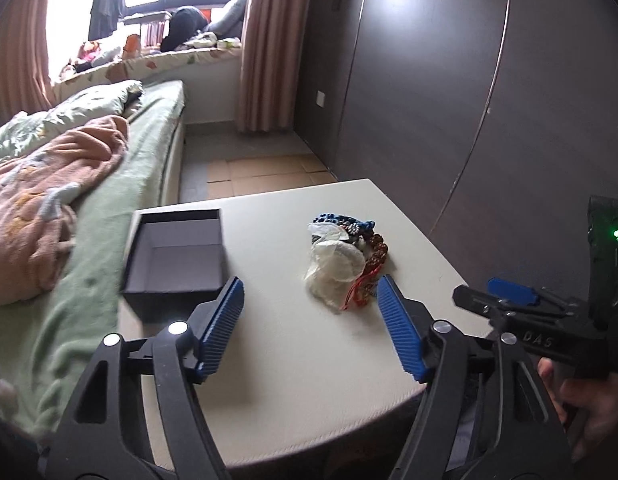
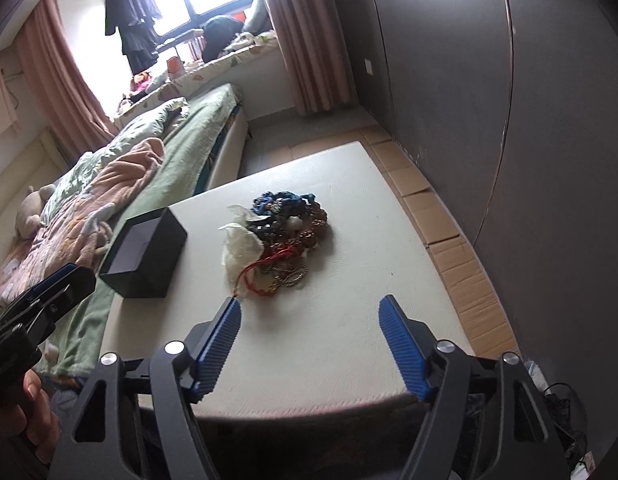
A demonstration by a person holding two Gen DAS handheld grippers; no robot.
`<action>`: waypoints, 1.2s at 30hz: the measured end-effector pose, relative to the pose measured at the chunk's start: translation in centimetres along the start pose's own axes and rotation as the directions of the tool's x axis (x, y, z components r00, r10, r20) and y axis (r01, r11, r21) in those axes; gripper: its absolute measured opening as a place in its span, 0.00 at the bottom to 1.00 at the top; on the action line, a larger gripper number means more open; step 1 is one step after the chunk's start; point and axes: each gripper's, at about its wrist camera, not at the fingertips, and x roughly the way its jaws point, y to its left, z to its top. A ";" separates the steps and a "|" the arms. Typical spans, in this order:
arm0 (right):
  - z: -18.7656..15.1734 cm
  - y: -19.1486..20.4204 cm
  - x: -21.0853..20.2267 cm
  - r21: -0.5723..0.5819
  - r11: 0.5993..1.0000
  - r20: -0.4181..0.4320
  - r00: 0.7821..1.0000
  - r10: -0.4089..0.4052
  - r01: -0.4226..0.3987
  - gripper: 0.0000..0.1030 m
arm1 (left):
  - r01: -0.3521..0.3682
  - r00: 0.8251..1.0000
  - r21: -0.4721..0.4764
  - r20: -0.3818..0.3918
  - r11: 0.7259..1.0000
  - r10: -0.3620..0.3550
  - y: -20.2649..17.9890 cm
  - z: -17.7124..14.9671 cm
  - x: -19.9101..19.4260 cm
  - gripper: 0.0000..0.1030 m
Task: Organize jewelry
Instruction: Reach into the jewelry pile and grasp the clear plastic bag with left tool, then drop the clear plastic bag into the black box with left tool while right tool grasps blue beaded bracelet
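Note:
A pile of jewelry (image 1: 349,256) with blue and brown bead strings, red cord and clear plastic bags lies on the white table (image 1: 289,340); it also shows in the right wrist view (image 2: 281,240). An open, empty dark box (image 1: 177,256) stands at the table's left edge, also seen in the right wrist view (image 2: 143,256). My left gripper (image 1: 309,292) is open and empty, just short of the pile. My right gripper (image 2: 309,308) is open and empty, hovering near the pile's front; it appears at the right of the left wrist view (image 1: 509,292).
A bed (image 1: 89,200) with green sheet and pink blanket adjoins the table's left side. A dark wardrobe (image 1: 469,100) stands on the right. Cardboard sheets (image 2: 449,240) lie on the floor between table and wardrobe.

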 end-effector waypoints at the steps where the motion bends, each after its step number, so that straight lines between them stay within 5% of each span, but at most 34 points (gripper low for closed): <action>1: 0.3 -0.2 0.8 0.011 1.000 -0.008 1.000 -0.004 0.004 0.66 | 0.007 1.000 0.000 -0.009 1.000 -0.007 -0.1 0.3 0.8 0.65; 15: 3.5 -1.9 7.9 0.086 0.995 -0.035 0.998 -0.050 0.053 0.61 | 0.064 0.993 -0.013 -0.097 0.998 -0.065 -1.1 2.5 10.8 0.63; 18: 3.9 -2.0 9.1 0.096 0.993 -0.040 0.997 -0.059 0.062 0.60 | 0.078 0.989 -0.021 -0.128 0.997 -0.080 -1.0 2.5 13.1 0.56; 20: 4.0 -2.1 9.6 0.104 0.993 -0.043 0.997 -0.059 0.064 0.60 | 0.088 0.984 -0.027 -0.150 0.996 -0.091 -0.8 2.3 14.6 0.45; 22: 4.2 -2.1 10.2 0.104 0.992 -0.044 0.997 -0.062 0.066 0.60 | 0.095 0.979 -0.042 -0.176 0.995 -0.101 -0.4 2.1 15.8 0.11; 23: 4.4 -2.0 10.4 0.103 0.992 -0.043 0.997 -0.064 0.068 0.60 | 0.094 0.976 -0.053 -0.194 0.994 -0.103 -0.1 1.9 16.4 0.02; 36: 6.8 1.7 13.6 0.052 0.998 -0.051 0.998 -0.034 0.037 0.60 | 0.107 0.992 0.024 -0.068 0.994 -0.105 2.5 5.6 10.4 0.02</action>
